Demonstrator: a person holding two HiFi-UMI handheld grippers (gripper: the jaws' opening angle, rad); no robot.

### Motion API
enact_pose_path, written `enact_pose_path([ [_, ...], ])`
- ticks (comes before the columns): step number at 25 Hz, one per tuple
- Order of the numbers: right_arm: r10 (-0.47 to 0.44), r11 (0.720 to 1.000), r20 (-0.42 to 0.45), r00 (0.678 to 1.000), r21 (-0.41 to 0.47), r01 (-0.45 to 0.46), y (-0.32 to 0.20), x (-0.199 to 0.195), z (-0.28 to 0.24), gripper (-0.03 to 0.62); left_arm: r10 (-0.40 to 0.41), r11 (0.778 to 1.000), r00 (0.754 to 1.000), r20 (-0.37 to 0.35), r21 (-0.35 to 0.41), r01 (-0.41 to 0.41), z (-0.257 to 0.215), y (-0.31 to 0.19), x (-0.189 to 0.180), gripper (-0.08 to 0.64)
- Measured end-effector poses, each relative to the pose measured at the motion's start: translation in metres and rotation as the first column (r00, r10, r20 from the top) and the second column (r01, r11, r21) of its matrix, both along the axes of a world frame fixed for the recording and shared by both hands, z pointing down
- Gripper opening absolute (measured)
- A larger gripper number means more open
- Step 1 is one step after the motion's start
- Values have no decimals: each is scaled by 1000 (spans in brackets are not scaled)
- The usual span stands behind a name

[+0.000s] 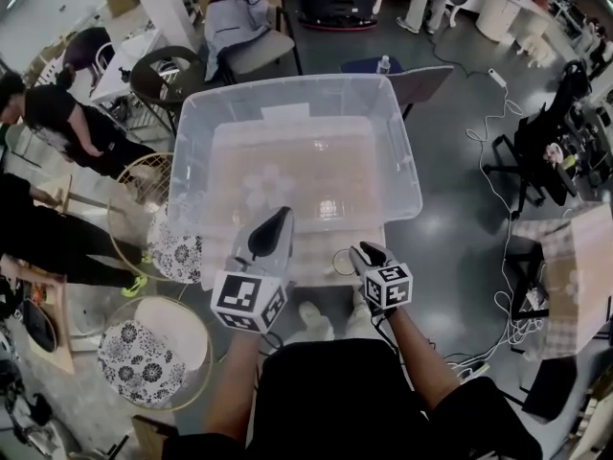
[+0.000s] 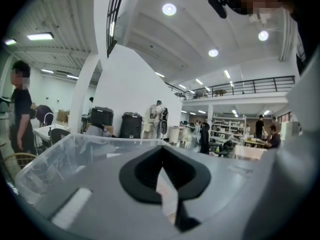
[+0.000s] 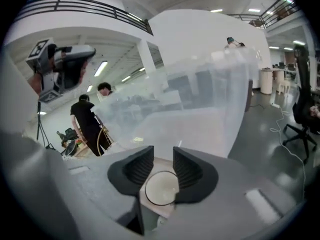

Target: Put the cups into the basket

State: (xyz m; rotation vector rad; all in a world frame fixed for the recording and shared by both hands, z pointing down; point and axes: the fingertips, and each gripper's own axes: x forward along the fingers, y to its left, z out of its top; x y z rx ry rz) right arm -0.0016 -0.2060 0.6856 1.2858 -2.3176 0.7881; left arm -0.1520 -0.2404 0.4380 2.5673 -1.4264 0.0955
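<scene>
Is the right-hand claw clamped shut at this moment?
No, the right claw shows its jaws apart, with the round rim of a cup visible below the gap.

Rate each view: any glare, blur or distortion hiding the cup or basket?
Head view: sharp, fisheye bending at the edges, soft glare on the clear basket. Left gripper view: bright ceiling lights, dark vignette, left claw soft. Right gripper view: basket wall hazes the background; cup rim crisp within the open right claw.

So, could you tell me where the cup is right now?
In the head view the cup stands on the table before the clear basket, just left of the right gripper.
</scene>
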Motion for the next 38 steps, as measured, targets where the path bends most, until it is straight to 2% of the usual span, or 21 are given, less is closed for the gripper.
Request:
enact_pose_path([
  [5, 17, 985, -67, 998, -169, -28, 6, 7, 66, 152, 29, 1000, 999, 27, 1, -29, 2, 2, 11, 5],
  [12, -14, 961, -93, 996, -277, -13, 5, 6, 112, 169, 24, 1000, 999, 42, -7, -23, 6, 8, 12, 5],
  [14, -10, 955, -129, 992, -296, -29, 7, 12, 119, 169, 18, 1000, 999, 42, -13, -17, 8, 10, 10, 5],
  [17, -48, 951, -169, 984, -311, -7, 9, 13, 128, 169, 11, 1000, 999, 48, -19, -10, 11, 11, 6, 5],
  [23, -68, 948, -181, 981, -317, 8, 10, 9, 133, 163, -2, 999, 998, 62, -41, 4, 17, 11, 6, 5],
  [28, -85, 954, -224, 971, -298, 15, 10, 9, 130, 79, 15, 999, 998, 66, -39, -13, 18, 16, 16, 5],
  [38, -89, 949, -195, 977, -313, 24, 13, 12, 123, 71, -2, 999, 998, 62, -35, 4, 16, 12, 13, 5],
])
